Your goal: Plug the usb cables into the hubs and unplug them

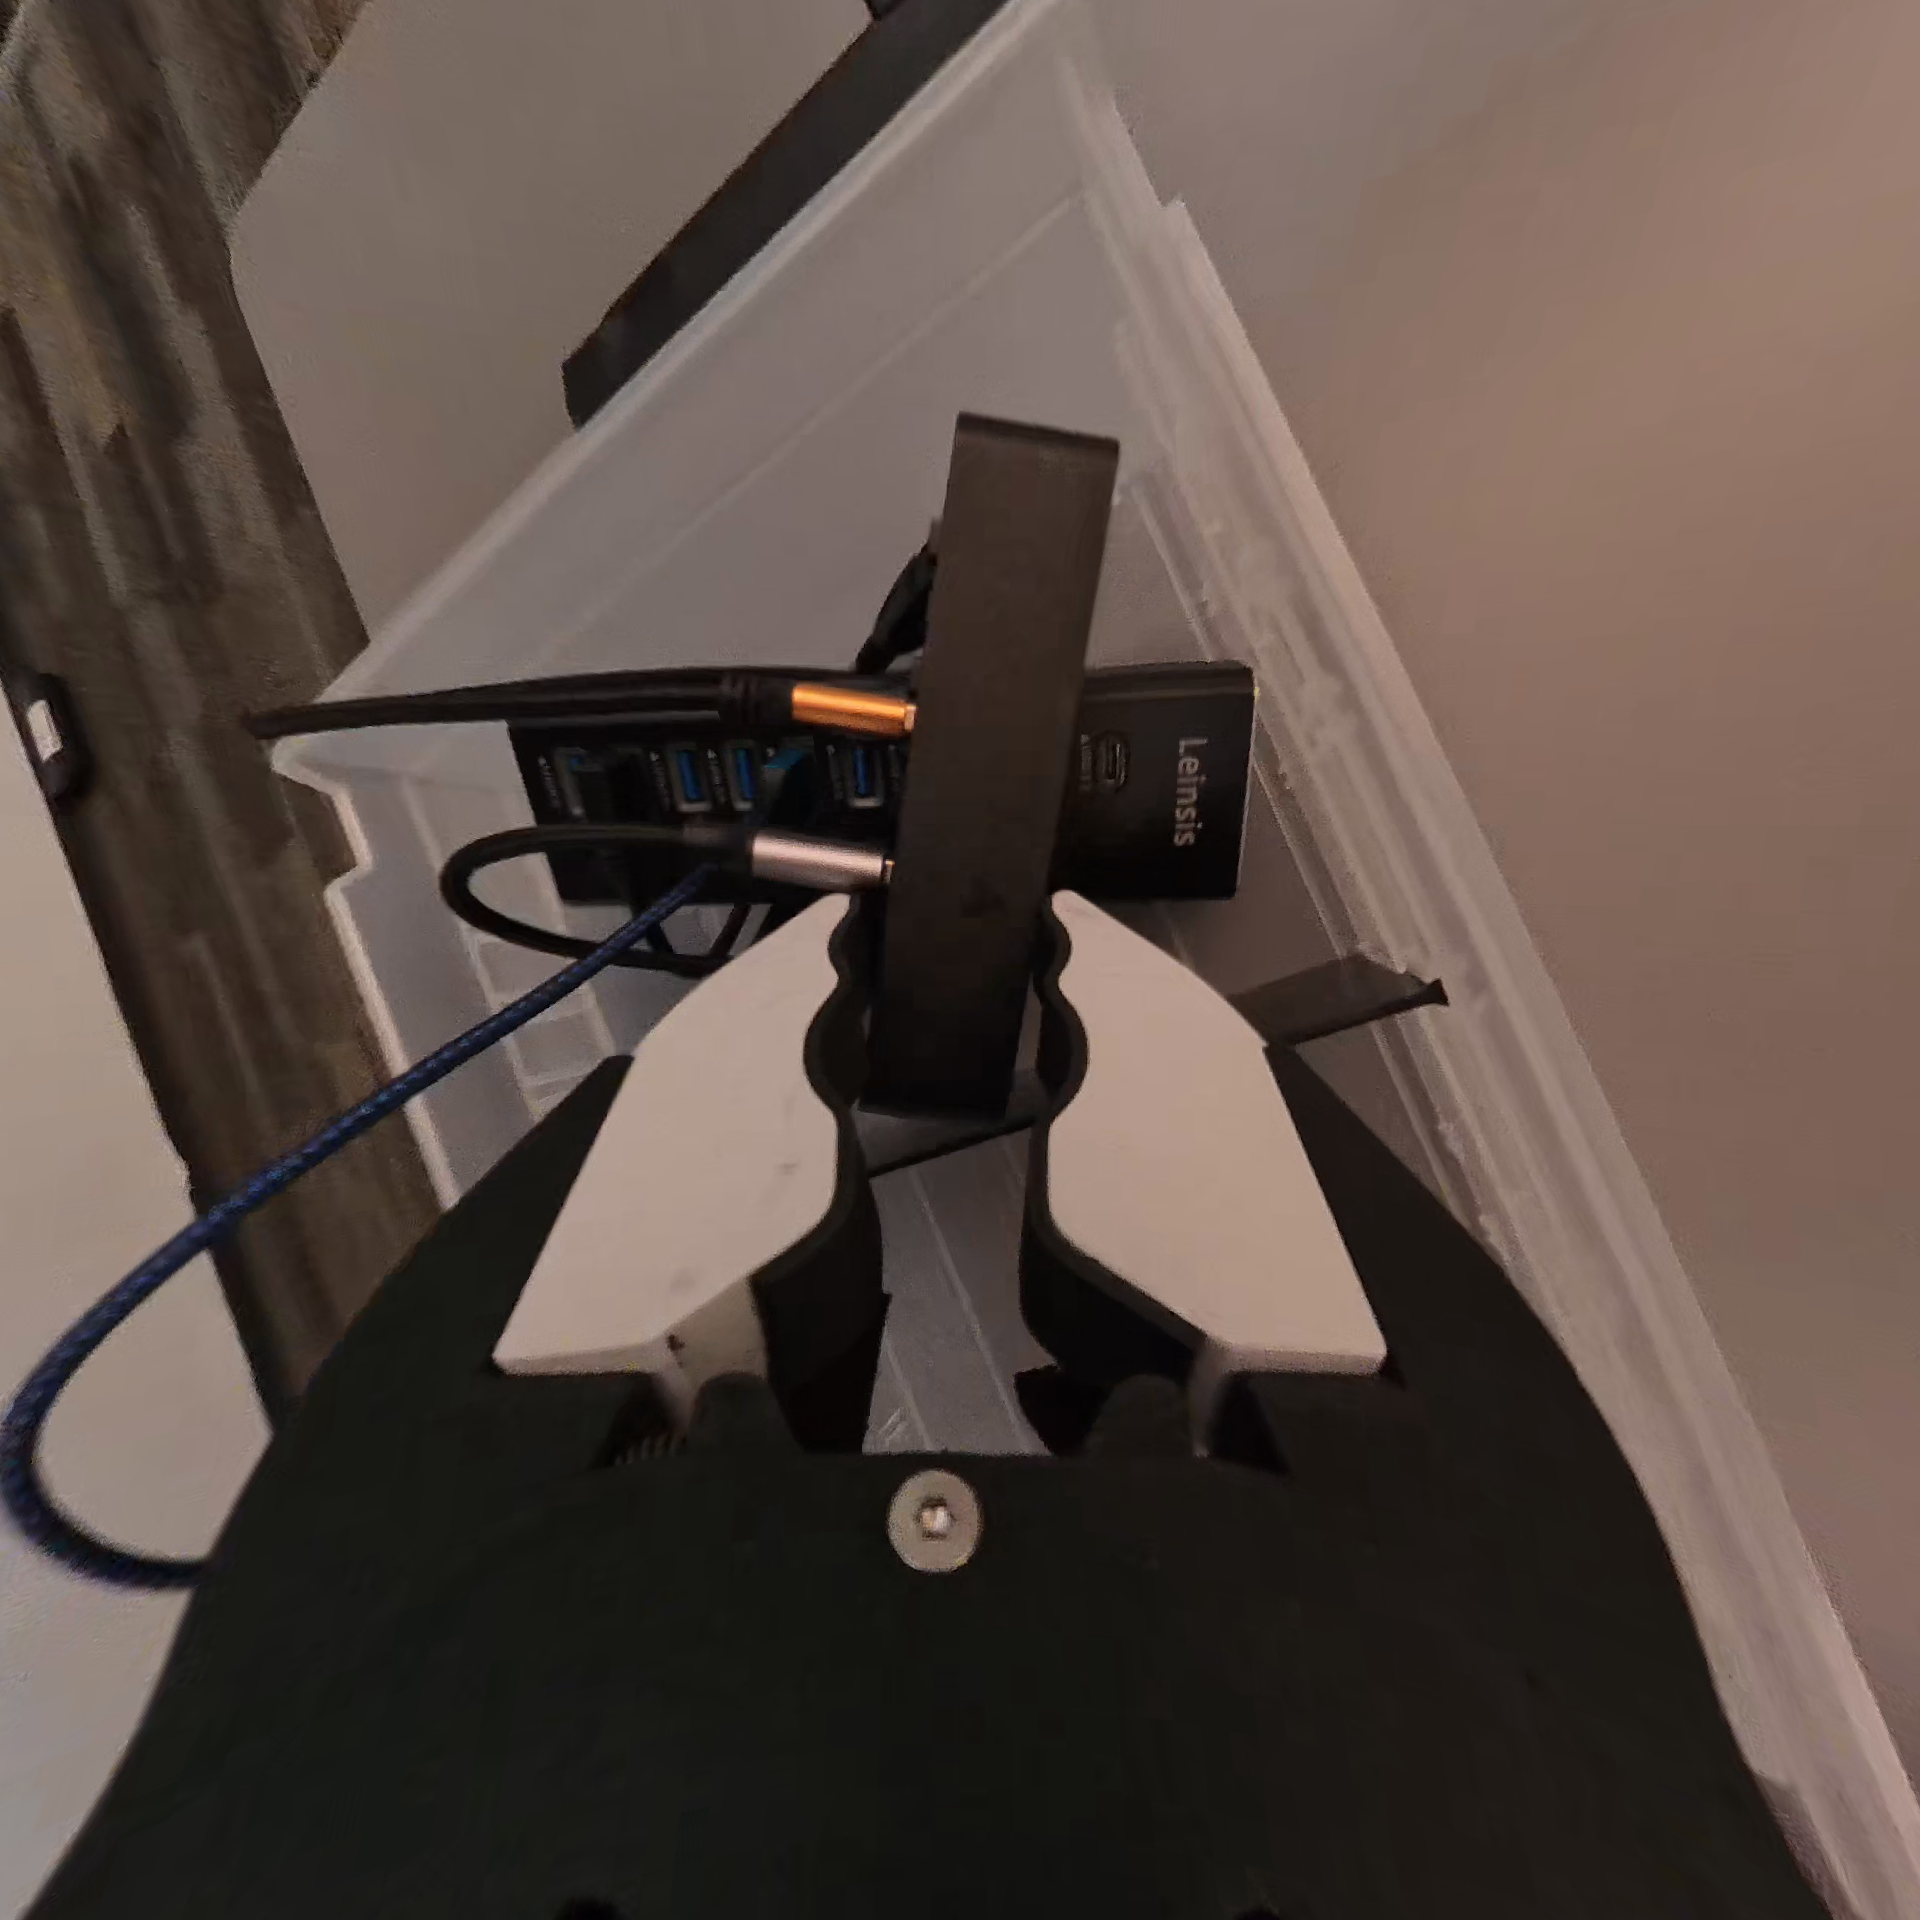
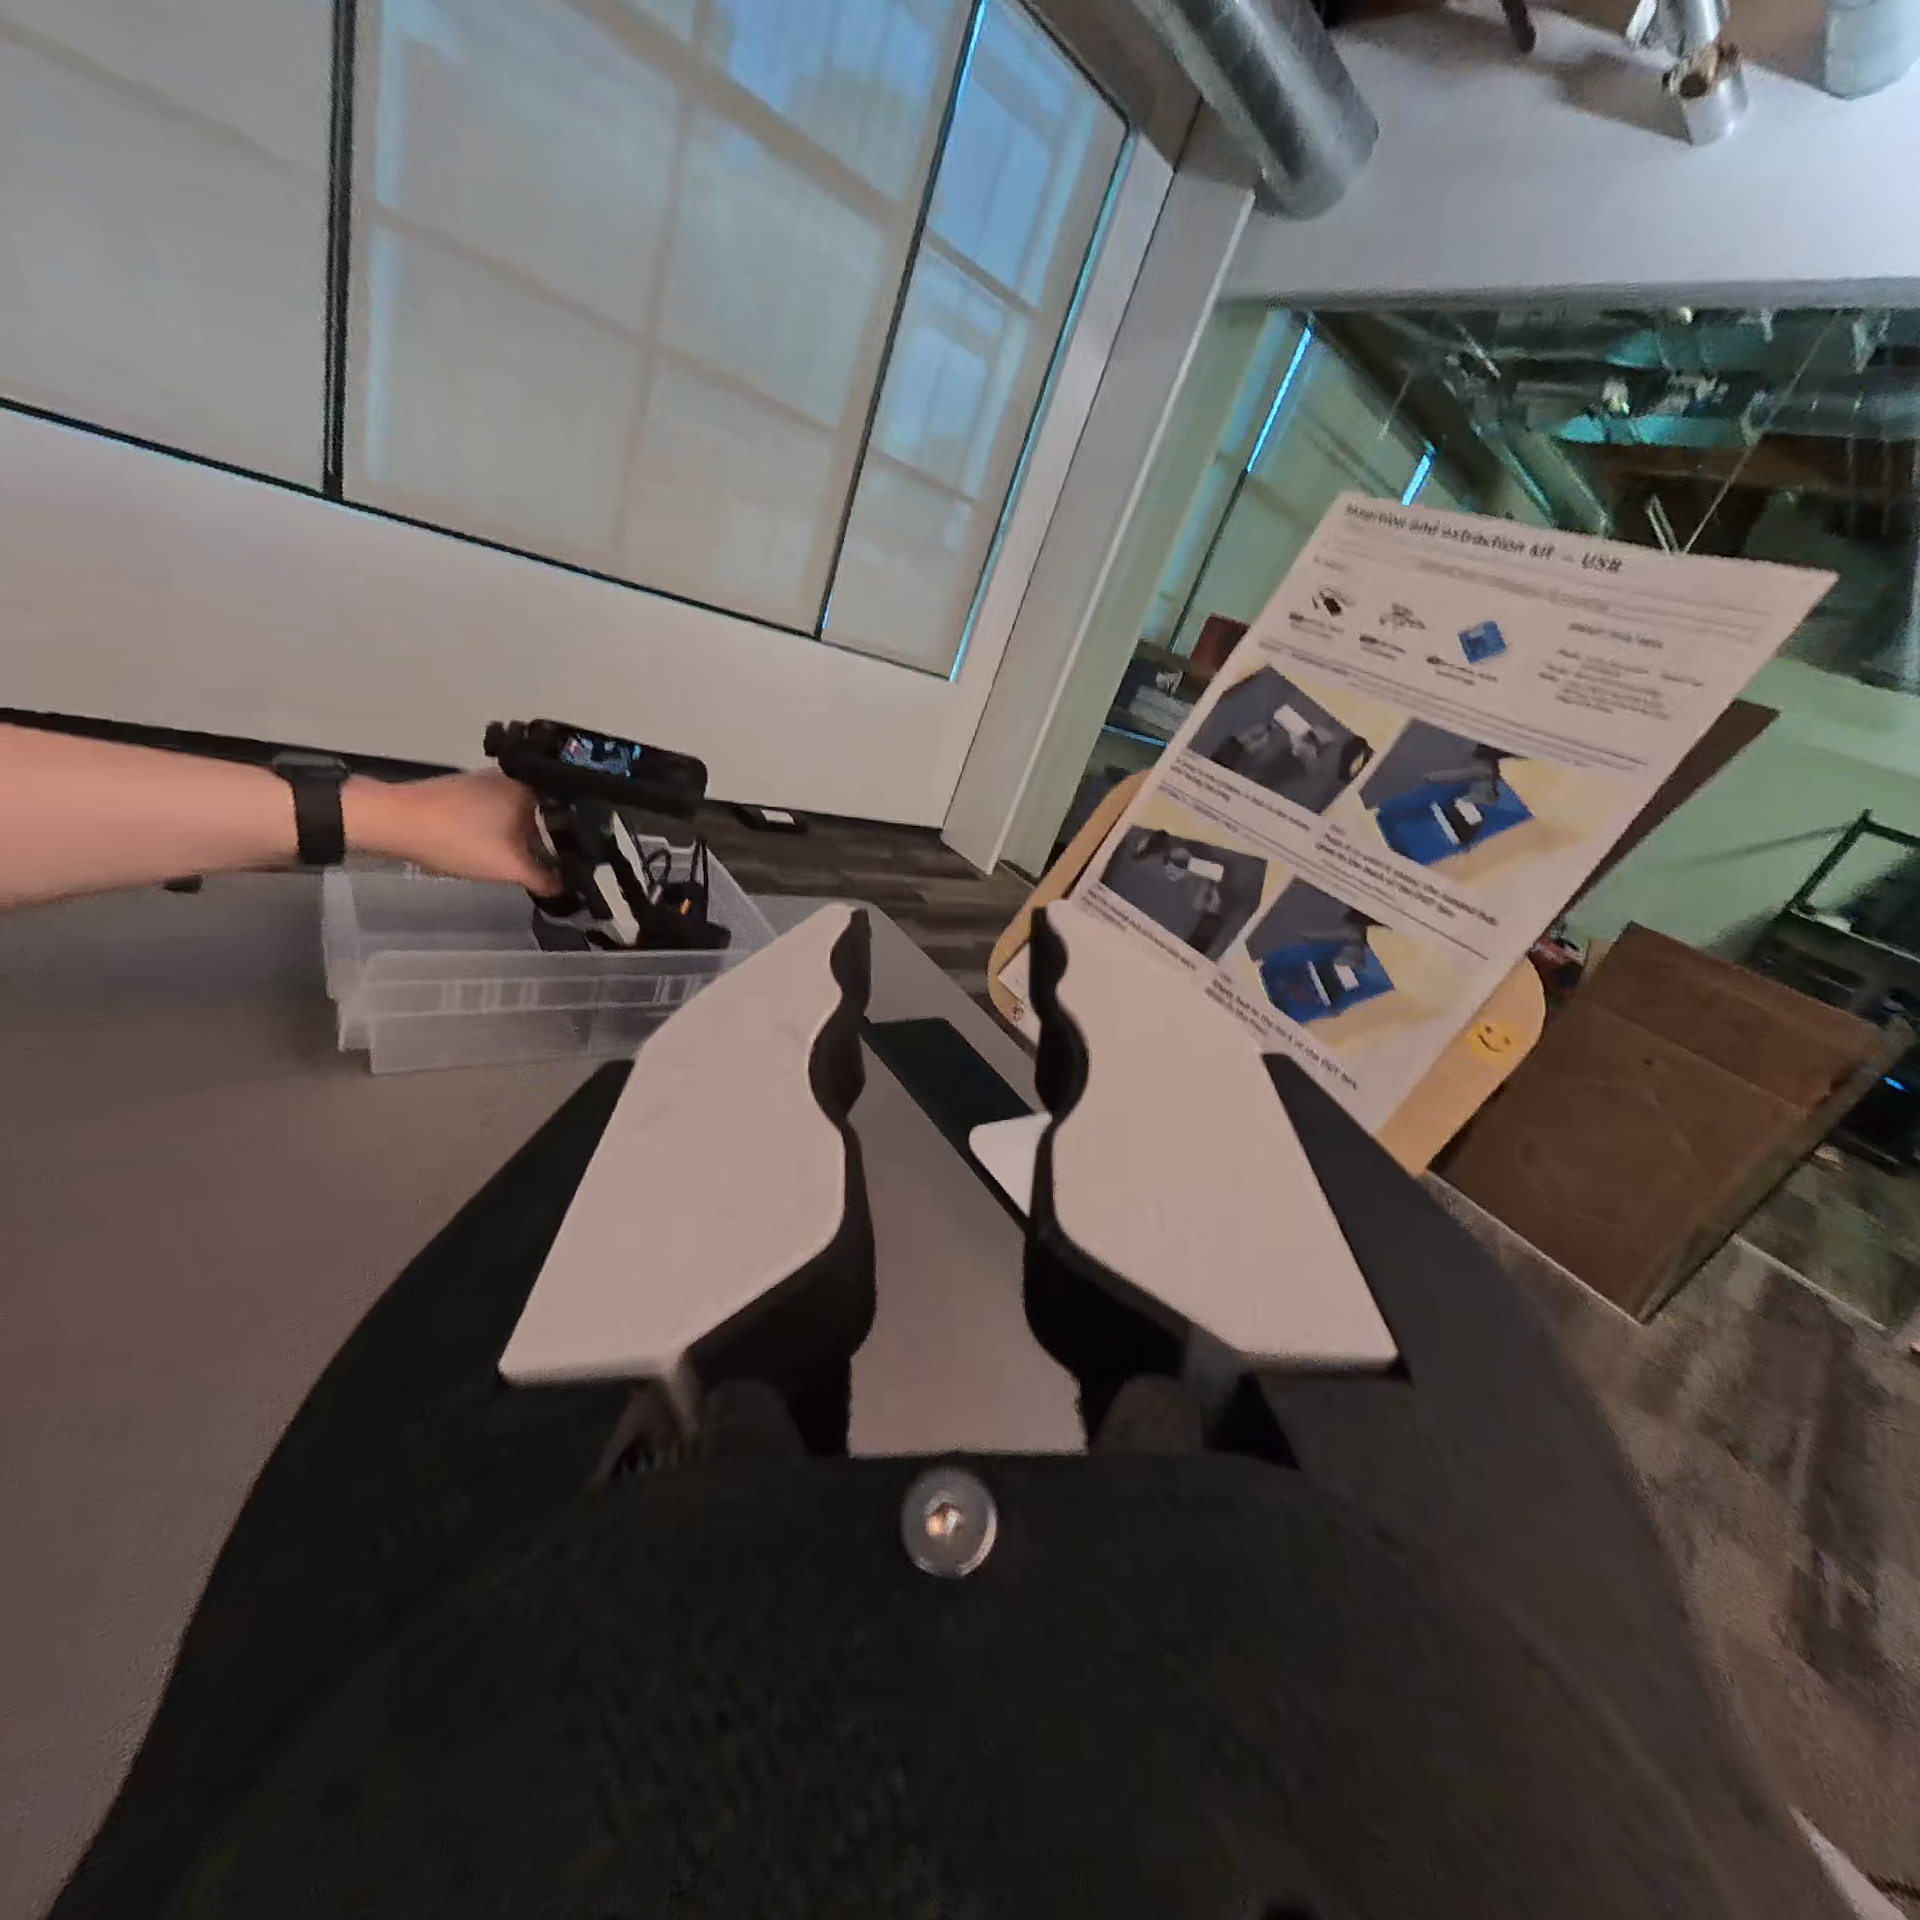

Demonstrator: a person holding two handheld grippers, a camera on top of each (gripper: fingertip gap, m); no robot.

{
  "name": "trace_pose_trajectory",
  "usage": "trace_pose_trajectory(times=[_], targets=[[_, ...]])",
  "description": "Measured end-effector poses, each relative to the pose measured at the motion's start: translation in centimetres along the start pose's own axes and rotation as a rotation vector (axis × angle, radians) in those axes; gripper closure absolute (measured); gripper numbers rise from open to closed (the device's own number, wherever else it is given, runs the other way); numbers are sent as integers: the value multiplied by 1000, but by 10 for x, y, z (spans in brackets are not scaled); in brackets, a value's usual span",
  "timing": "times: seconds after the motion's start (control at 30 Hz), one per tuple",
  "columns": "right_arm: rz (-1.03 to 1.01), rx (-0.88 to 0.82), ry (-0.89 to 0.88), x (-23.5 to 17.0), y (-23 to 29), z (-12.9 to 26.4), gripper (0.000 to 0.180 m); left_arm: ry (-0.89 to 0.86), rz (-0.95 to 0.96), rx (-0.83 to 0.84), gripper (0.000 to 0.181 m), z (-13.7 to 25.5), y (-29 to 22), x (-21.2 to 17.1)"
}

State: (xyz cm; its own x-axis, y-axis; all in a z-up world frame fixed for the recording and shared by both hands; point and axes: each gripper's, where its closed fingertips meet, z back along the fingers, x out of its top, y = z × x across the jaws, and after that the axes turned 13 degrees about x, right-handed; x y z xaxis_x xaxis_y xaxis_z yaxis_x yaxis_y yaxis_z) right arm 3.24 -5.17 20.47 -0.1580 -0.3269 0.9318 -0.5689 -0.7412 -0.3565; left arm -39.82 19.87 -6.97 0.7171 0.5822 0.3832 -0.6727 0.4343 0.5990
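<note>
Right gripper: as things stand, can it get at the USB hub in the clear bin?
Probably not directly. The right gripper is open and aimed past the clear bin, and the left gripper already reaches into the bin over the hub.

I see white brand lettering on right end of black USB hub, inside clear bin. Small white port markings beside blue ports, too blurred for me to read. Far right, printed instruction sheet carries bold heading, photo captions. Yellow smiley sticker on wooden board behind sheet.
</note>
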Motion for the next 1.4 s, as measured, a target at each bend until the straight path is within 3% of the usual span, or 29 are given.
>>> trace_pose_trajectory(times=[0.17,0.3,0.5,0.63,0.73,0.83,1.03,1.17,1.3,1.4], targets=[[-45,2,-21,-5,-8,5,151,55,-124,109,154,20,26,5],[-64,-7,-14,-11,-15,8,151,73,-281,297,154,57,62,20],[-113,14,6,-23,-19,4,152,-49,-302,446,154,147,107,71],[-159,37,24,-32,-17,-6,152,-260,-232,475,154,220,106,120],[-291,73,-17,-38,-12,-27,150,-493,-167,451,154,269,69,156],[-437,188,-125,-42,5,-59,129,-736,-99,365,154,303,5,182],[-764,398,-321,-49,33,-104,91,-1057,51,123,154,327,-132,215],[-888,269,-422,-65,6,-101,92,-1100,87,14,154,316,-195,229],[-908,215,-403,-94,-13,-99,120,-1097,124,-52,154,301,-224,239],[-849,253,-380,-111,-19,-99,121,-1026,88,-71,154,283,-234,241]])
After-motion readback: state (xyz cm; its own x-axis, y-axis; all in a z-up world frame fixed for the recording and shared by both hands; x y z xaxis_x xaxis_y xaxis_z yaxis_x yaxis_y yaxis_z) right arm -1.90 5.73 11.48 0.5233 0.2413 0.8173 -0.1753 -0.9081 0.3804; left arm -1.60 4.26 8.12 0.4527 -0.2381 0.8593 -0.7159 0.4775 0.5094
